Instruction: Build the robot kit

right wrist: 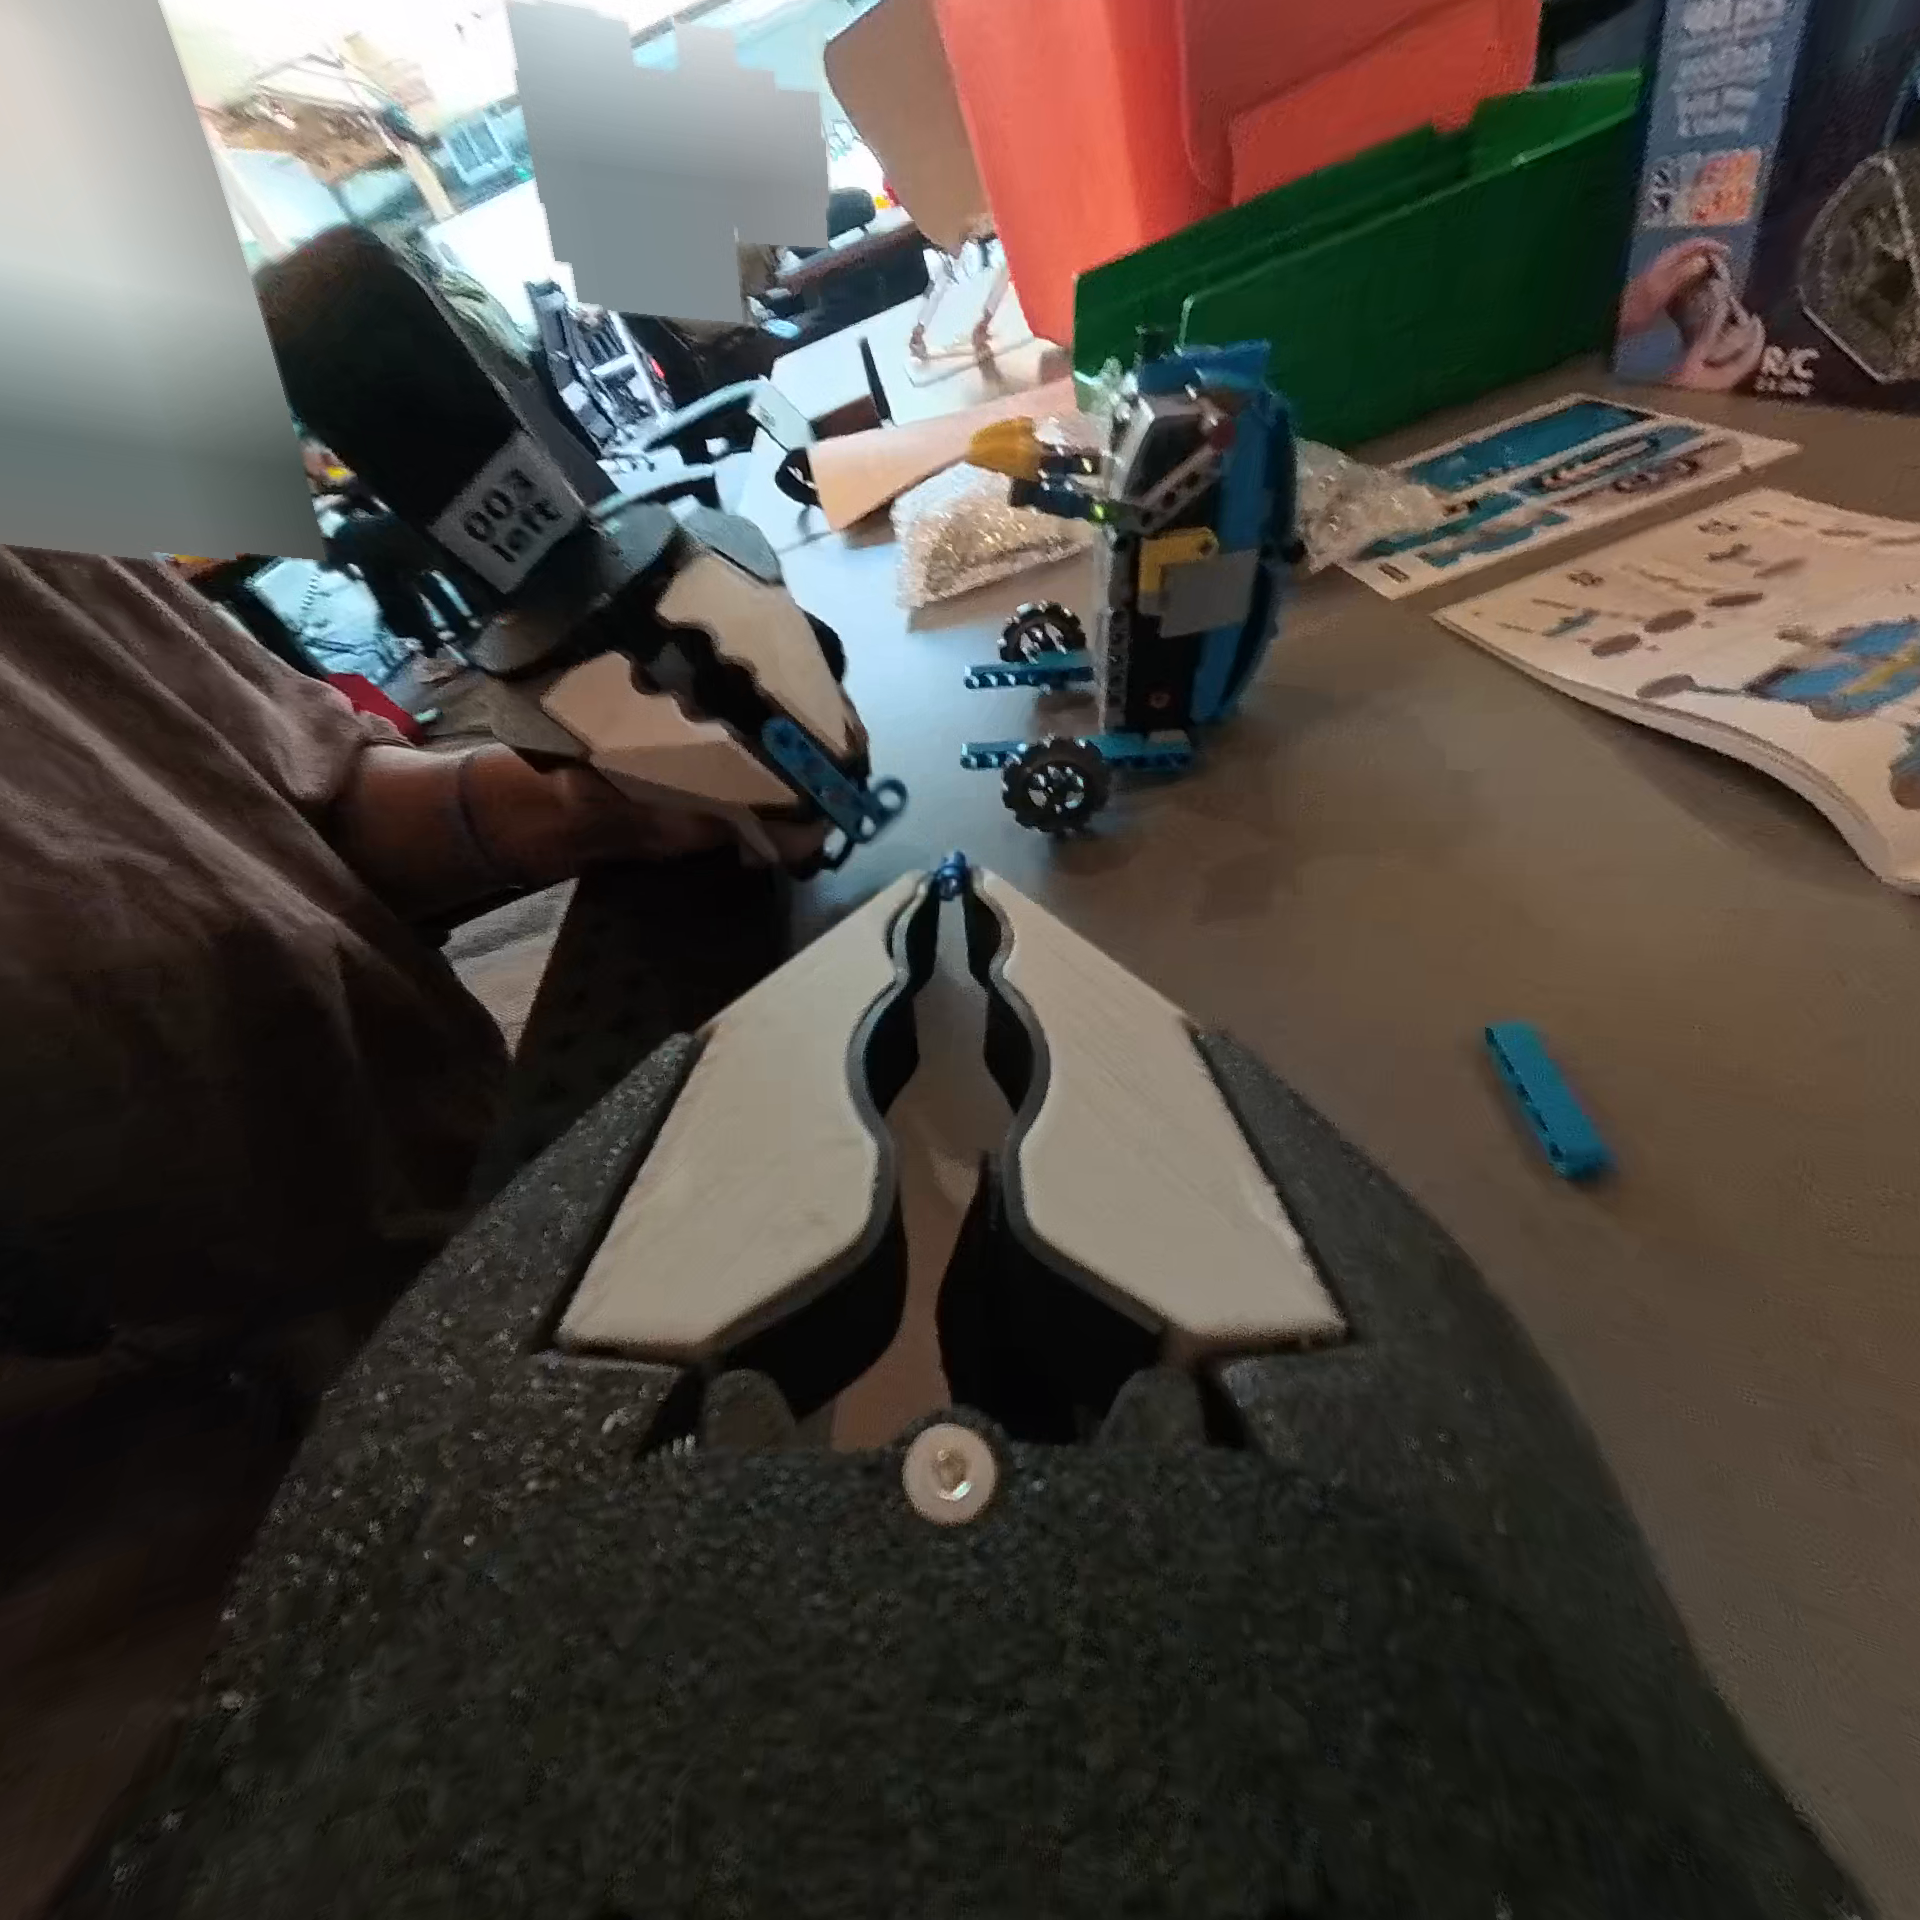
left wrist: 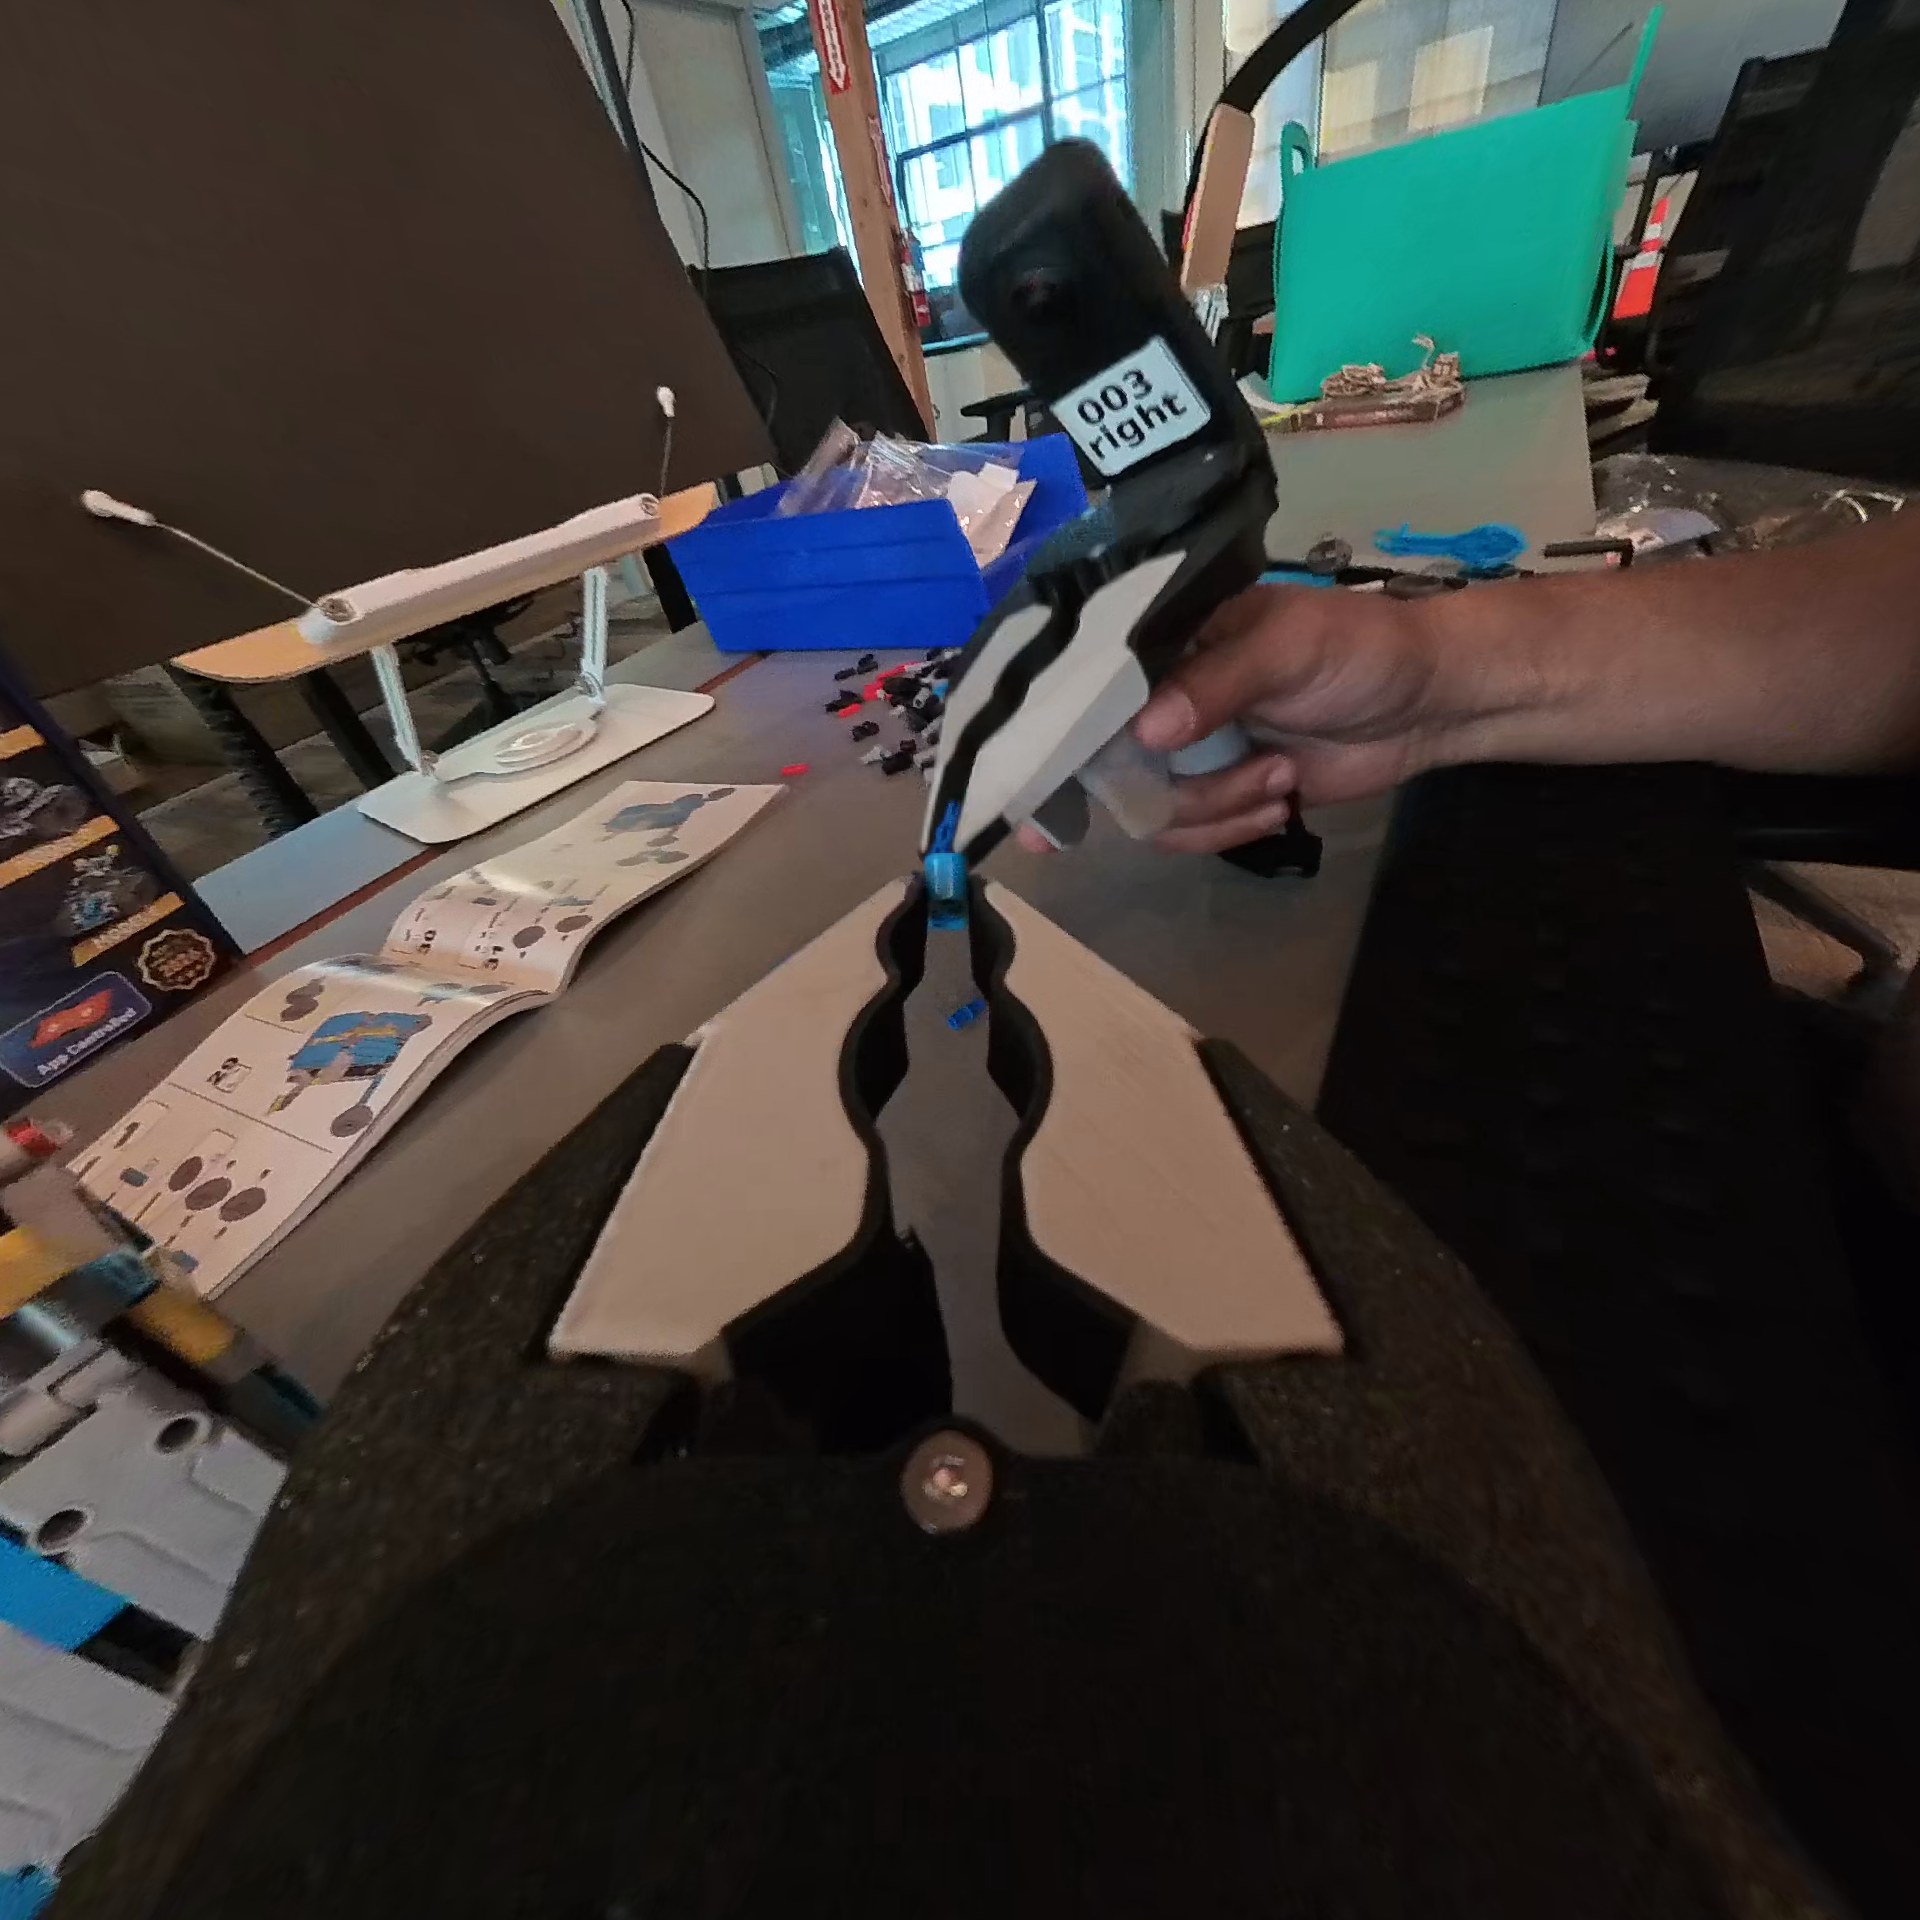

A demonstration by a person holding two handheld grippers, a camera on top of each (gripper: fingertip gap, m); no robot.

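My left gripper (left wrist: 943,896) is shut on a blue holed beam (left wrist: 945,883), seen end-on at its tips. It also shows in the right wrist view (right wrist: 836,764), with the beam (right wrist: 831,779) sticking out past the fingertips. My right gripper (right wrist: 951,883) is shut on a small blue pin (right wrist: 951,868). In the left wrist view the right gripper (left wrist: 961,831) holds that pin (left wrist: 940,831) just above the beam's end, close to touching it. Both are held above the grey table (right wrist: 1351,935). A spare blue pin (left wrist: 964,1013) lies on the table below.
A blue wheeled brick model (right wrist: 1184,551) stands ahead to the right, with a loose blue beam (right wrist: 1546,1112) and an open instruction booklet (right wrist: 1714,665) nearby. A blue bin (left wrist: 862,561), scattered small parts (left wrist: 894,707), a white stand (left wrist: 499,675) and a green bin (right wrist: 1351,260) sit farther back. The tips of both grippers are at nearly the same place.
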